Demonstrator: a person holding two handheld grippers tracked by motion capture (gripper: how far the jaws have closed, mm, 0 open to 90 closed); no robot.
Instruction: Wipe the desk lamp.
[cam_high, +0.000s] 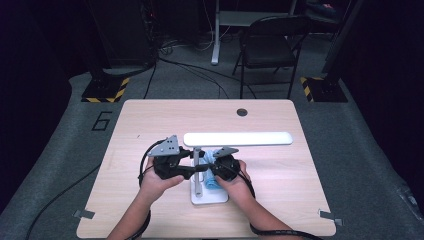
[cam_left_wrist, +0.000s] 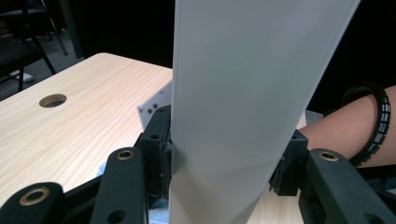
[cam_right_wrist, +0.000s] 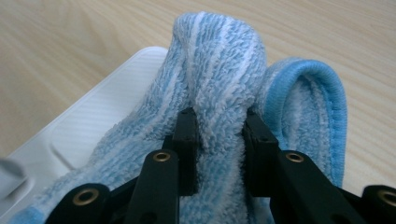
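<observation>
While half hidden by hands, tools (cam_high: 196, 169) on lamp (cam_high: 238, 138), cloth (cam_right_wrist: 219, 93).

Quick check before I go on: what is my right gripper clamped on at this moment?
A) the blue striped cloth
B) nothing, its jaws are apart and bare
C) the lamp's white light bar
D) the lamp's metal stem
A: in the right gripper view the right gripper has both jaws pinching a fold of the blue striped cloth, which lies partly on the white lamp base.
</observation>
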